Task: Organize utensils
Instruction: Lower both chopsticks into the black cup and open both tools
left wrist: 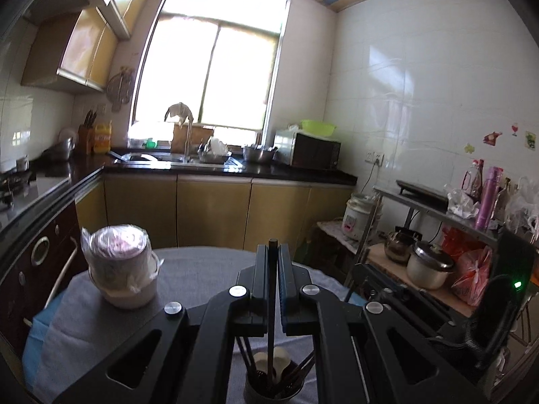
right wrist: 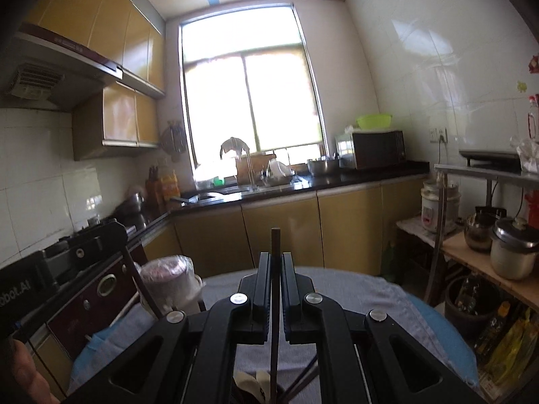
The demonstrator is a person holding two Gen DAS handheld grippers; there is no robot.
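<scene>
Dark chopstick (left wrist: 271,303) clamped in left claw (left wrist: 273,252); brown chopstick (right wrist: 275,303) clamped in right claw (right wrist: 276,259); utensil cup (left wrist: 273,389) bottom centre.

we see a grey cloth (left wrist: 209,269) over a blue table cover (left wrist: 37,333), yellow cabinet doors (left wrist: 212,212), a green basin (left wrist: 318,127), black gripper fingers (left wrist: 261,269) and a purple bottle (left wrist: 488,198).

Wrapped container (left wrist: 119,266) left; grey tabletop (left wrist: 202,269) bare ahead
</scene>
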